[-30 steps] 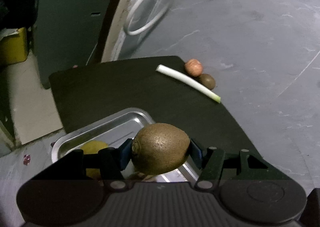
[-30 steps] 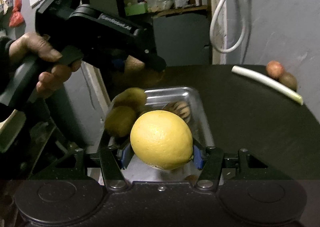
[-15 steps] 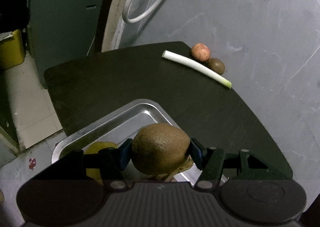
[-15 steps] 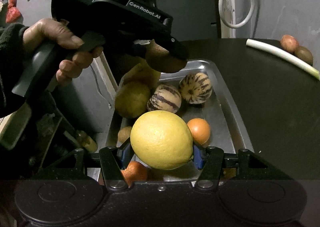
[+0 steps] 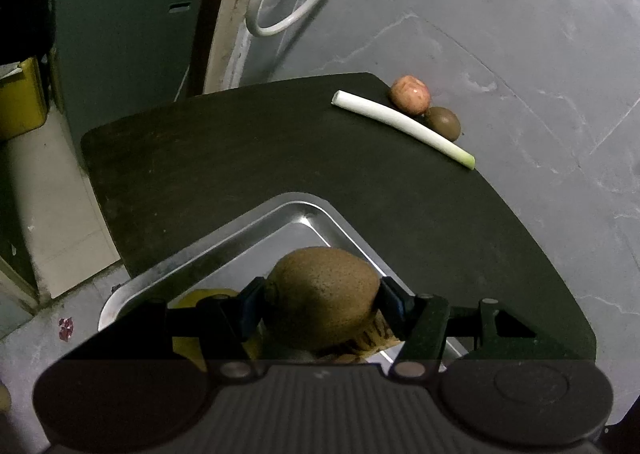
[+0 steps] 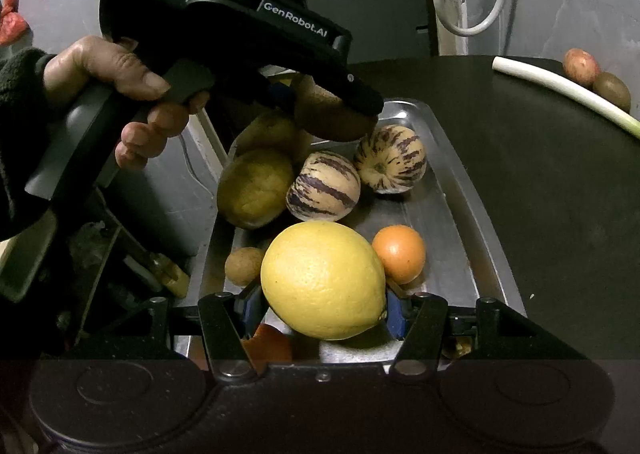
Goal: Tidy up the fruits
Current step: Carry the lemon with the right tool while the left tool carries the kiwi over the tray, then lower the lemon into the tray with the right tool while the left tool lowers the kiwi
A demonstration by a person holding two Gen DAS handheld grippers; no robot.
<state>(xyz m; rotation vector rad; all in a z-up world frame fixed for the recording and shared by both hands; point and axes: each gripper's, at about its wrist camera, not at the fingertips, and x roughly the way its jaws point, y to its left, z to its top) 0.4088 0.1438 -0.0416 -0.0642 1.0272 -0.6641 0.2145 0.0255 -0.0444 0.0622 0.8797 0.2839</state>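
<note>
Sitting near the table's edge, the steel tray [image 6: 472, 214] is the biggest piece here: rigid, slick-walled, and it will likely let round fruit roll. Above its near end the right gripper [image 6: 323, 304] is clamped on a large yellow lemon [image 6: 322, 278], pads on opposite flanks at its widest girth. That fruit looks heavy and firm with a dimpled rind that gives grip, so the hold seems sound. Two striped melons [image 6: 323, 187] lie on the tray floor, smooth-skinned and probably bruisable; best taken across the middle, gently. An orange [image 6: 399, 252] rests beside the lemon, firm and easy. Over the tray's far corner the left gripper [image 5: 320, 304] is clenched on a kiwi [image 5: 322, 296], pads at its two ends. It is light, fuzzy and soft, so a hard squeeze could dent it. Another kiwi on the table [image 5: 442, 122] waits behind a leek stalk [image 5: 400, 126].
</note>
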